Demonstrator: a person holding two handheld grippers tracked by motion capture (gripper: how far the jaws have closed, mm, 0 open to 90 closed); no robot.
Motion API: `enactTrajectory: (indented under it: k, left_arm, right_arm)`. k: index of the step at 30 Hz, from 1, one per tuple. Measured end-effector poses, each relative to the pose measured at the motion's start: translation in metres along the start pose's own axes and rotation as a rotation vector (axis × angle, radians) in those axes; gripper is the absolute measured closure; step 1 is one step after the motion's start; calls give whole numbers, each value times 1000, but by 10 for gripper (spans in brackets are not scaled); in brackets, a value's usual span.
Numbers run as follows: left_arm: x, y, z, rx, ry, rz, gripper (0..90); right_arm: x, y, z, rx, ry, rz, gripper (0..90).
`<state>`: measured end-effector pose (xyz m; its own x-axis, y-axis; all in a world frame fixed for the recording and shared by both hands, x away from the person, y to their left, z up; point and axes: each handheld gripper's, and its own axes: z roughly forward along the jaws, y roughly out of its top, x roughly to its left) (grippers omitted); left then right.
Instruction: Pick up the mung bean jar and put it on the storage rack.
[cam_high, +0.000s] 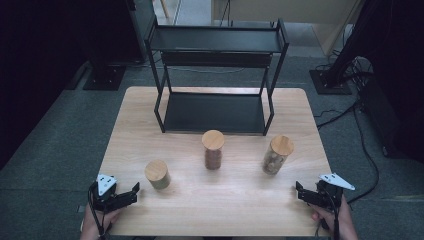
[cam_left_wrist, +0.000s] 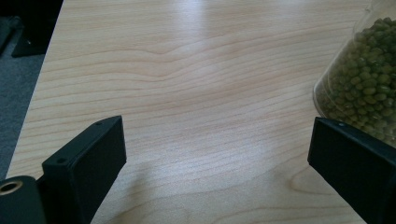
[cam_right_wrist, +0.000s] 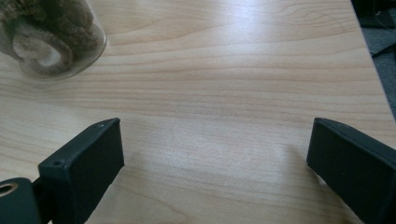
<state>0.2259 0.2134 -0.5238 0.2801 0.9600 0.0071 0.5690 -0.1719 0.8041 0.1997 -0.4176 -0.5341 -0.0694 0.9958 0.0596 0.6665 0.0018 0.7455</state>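
Three clear jars with round wooden lids stand on the pale wood counter (cam_high: 220, 200), in a loose row in front of a black two-tier metal rack (cam_high: 215, 75) set at the counter's far edge. The jar of green beans (cam_high: 158, 174) is the shortest and stands at the left, nearest the left gripper (cam_high: 131, 191); in the left gripper view its glass wall (cam_left_wrist: 362, 79) shows packed with small round green beans, just beyond the tip of that view's right-hand jaw and apart from it. The middle jar (cam_high: 213, 149) is taller and holds something reddish brown. The jar at the right (cam_high: 276, 154) leans in the high view and holds pale, curled, dried pieces; in the right gripper view its rounded base (cam_right_wrist: 46, 37) sits at the upper left, well clear of the jaws.

The left gripper rests at the near left corner of the counter, held in the person's left hand (cam_high: 95, 222). Its jaws stand spread wide, with bare counter between them; they hold and touch nothing.

The right gripper (cam_high: 300, 191) sits at the near right corner in the person's right hand (cam_high: 335, 220). Its jaws are likewise spread wide over bare wood, with nothing pinched between them.
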Motion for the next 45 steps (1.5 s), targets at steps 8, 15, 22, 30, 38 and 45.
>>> enactTrajectory:
  k: [8, 15, 22, 30, 38, 45]
  left_arm:
    - [-3, -1, -1, -8, -20, -9, 45]
    - [-6, 1, -4, -19, -58, -12, 45]
    - [-16, 5, -12, -50, -115, 11, 46]
    - [-33, 8, -10, -46, -151, 52, 45]
    - [-50, 9, -5, -35, -173, 78, 45]
    - [-57, 13, 1, -26, -167, 55, 46]
  right_arm:
    - [2, 0, 2, 19, 10, -28, 26]
    - [3, 0, 2, 24, 11, -44, 23]
    - [5, 0, 2, 29, 9, -60, 23]
    - [5, 0, 2, 30, 15, -71, 24]
    - [6, 0, 2, 30, 18, -72, 23]
    - [6, 0, 2, 29, 22, -81, 24]
